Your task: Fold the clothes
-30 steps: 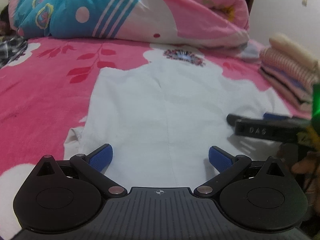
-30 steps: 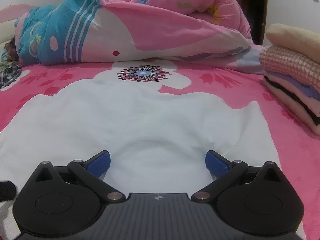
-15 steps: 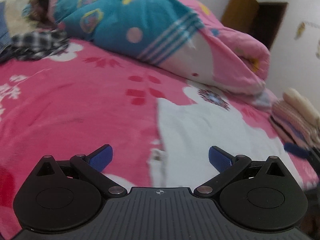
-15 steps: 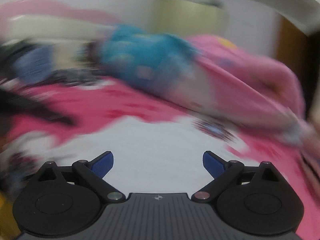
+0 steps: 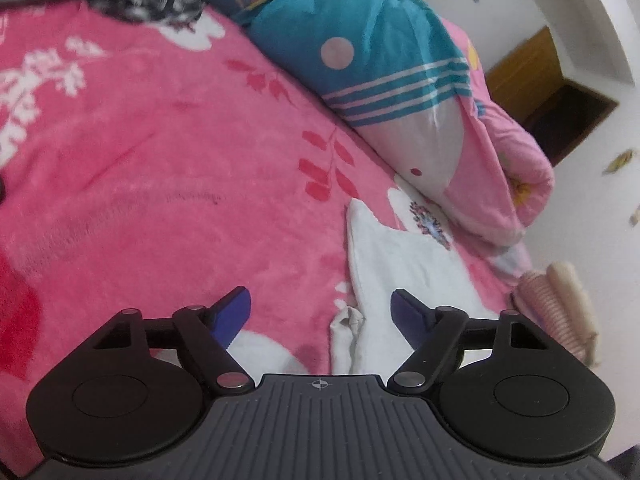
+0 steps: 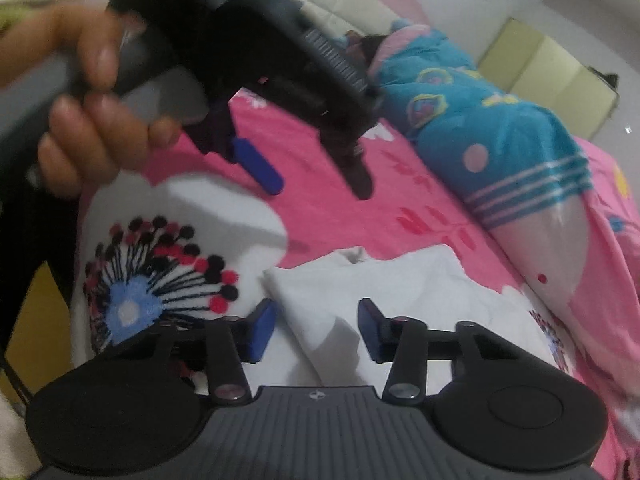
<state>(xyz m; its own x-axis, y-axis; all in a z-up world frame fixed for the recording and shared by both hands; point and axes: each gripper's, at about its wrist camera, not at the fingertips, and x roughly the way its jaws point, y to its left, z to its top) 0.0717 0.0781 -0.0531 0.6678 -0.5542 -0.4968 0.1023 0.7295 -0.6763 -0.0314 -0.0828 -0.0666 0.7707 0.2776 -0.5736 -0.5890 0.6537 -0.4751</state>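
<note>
Item: white garment, flat mid-bed on pink bedspread | Done: folded stack at bed edge | Left: this piece, unfolded | left gripper: closing around sleeve, no grip | right gripper: closing over garment edge, pads clear

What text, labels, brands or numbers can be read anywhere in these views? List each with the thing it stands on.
None: no readable text in either view.
The left gripper, blurred in the right wrist view, shows no legible marking.
The pink bedsheet, rolled quilt and white garment carry only patterns, no letters.
</note>
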